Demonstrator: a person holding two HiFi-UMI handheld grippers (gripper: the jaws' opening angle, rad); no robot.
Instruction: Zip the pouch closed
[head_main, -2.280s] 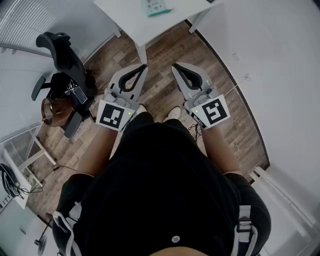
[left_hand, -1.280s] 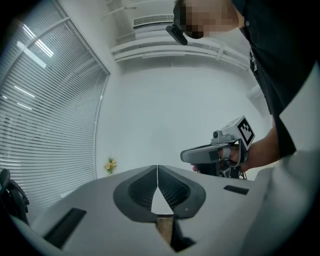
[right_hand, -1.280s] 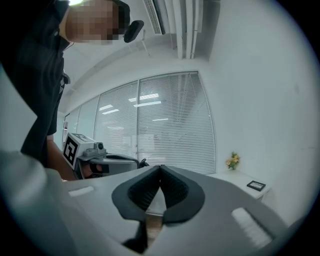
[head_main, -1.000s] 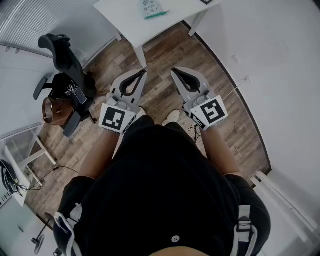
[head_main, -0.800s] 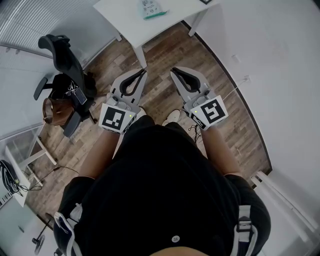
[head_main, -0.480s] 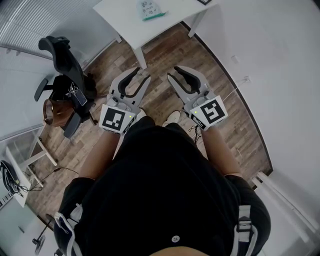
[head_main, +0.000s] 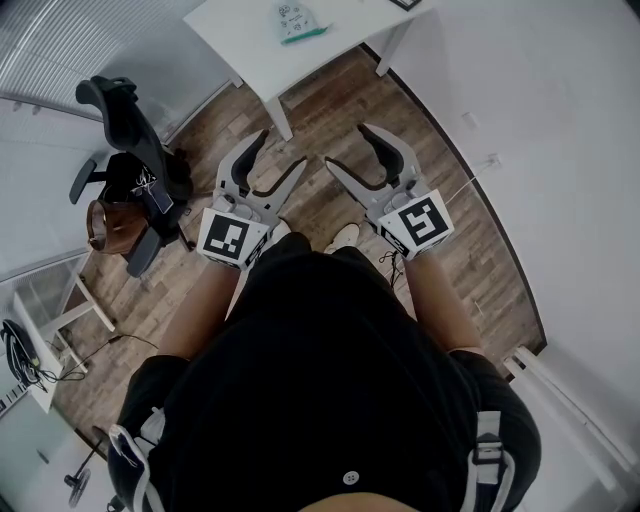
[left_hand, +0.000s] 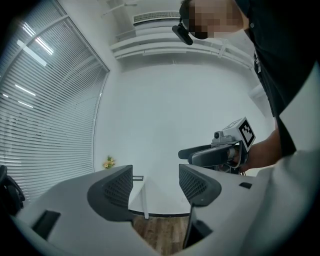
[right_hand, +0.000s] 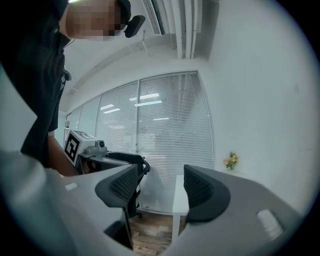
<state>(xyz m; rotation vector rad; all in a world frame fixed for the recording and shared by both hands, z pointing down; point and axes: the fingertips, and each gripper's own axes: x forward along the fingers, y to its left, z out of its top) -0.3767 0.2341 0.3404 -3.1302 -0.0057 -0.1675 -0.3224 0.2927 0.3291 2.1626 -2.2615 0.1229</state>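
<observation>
The pouch, pale with a teal edge, lies on the white table at the top of the head view, well ahead of both grippers. My left gripper and right gripper hang side by side over the wooden floor, short of the table. Both pairs of jaws are opening and stand wide, with nothing between them. In the left gripper view its gripper frames only the table and wall, and the right gripper view shows the same bare gap. The pouch is hidden in both gripper views.
A black office chair stands at the left with a brown bag beside it. A white wall runs along the right. A small flower pot sits far back on the table. My shoes show below the grippers.
Both grippers' jaws have spread from shut to wide apart. The hands have stayed almost where they were.
</observation>
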